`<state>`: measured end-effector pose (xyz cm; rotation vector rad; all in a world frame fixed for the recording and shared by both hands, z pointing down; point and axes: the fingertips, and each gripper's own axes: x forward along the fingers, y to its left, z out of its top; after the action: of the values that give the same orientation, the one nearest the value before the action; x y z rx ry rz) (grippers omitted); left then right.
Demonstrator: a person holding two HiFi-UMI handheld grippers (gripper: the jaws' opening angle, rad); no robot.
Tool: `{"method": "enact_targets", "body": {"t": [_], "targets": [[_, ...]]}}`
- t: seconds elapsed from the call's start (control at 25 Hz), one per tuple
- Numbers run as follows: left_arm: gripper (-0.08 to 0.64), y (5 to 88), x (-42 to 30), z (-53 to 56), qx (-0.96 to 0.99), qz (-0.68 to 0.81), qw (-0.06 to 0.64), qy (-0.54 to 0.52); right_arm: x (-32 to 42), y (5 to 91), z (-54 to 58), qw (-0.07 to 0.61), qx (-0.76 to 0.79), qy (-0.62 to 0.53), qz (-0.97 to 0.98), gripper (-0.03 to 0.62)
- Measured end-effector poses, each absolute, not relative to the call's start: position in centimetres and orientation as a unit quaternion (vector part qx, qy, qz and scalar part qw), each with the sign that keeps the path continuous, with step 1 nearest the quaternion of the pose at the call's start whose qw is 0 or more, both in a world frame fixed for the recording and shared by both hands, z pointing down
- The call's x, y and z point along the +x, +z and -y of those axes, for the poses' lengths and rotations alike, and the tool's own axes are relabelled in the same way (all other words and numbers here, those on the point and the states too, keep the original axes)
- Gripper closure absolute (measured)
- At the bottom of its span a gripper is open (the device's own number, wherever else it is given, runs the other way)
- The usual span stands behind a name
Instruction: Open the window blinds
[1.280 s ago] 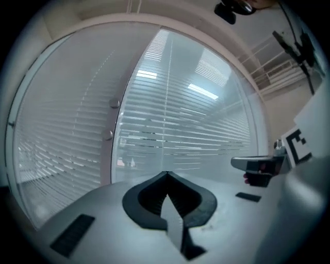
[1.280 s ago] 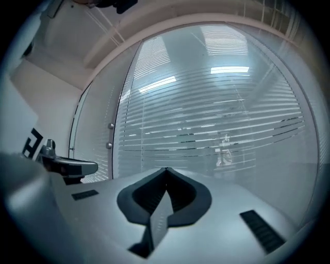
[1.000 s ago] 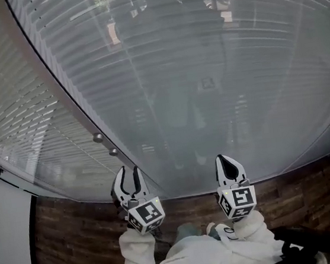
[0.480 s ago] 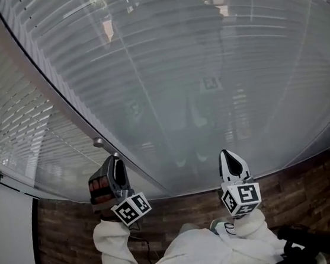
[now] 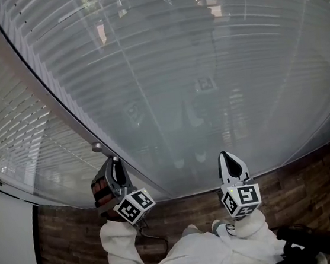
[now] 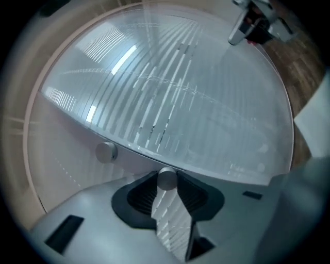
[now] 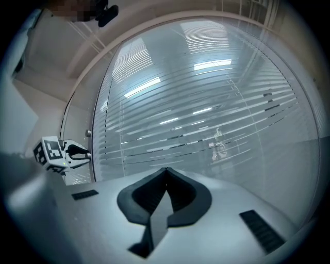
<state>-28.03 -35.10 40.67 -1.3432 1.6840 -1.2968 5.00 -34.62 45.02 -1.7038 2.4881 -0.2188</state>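
Behind the glass, the blinds (image 5: 204, 64) are hanging shut. The left gripper (image 5: 115, 171), jaws just closing, is clamping the nearer metal knob (image 6: 166, 178); it should be twisting squarely to avoid slipping. The right gripper (image 5: 231, 163) is idling, jaws together.

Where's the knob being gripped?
In the left gripper view, bottom centre: the knob is between the left gripper's fingers, which have just been closing on it.

Sideways left tool (image 5: 114, 164) just closed onto a knob (image 6: 166, 179); right tool (image 5: 230, 158), jaws together.

Dark wood-plank floor (image 5: 65, 245) under glass wall (image 5: 251, 58)
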Motion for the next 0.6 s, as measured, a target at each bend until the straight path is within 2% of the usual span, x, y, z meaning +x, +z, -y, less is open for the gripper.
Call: {"method": "enact_targets", "body": {"t": [0.16,0.4,0.6], "targets": [[0.437,40.6,-28.4,35.2,-0.546,-0.678,0.243,-0.427,5.8,45.1,34.4,0.061,-0.572,-0.074,-0.815,0.581],[0.439,40.3,-28.9,35.1,-0.596,-0.748,0.113,-0.269,6.6,44.8,34.1,0.061,-0.578,-0.071,-0.811,0.581],[0.437,39.6,-29.2,34.7,-0.645,-0.759,-0.086,-0.033,7.5,44.5,33.7,0.062,-0.585,-0.071,-0.806,0.581]]}}
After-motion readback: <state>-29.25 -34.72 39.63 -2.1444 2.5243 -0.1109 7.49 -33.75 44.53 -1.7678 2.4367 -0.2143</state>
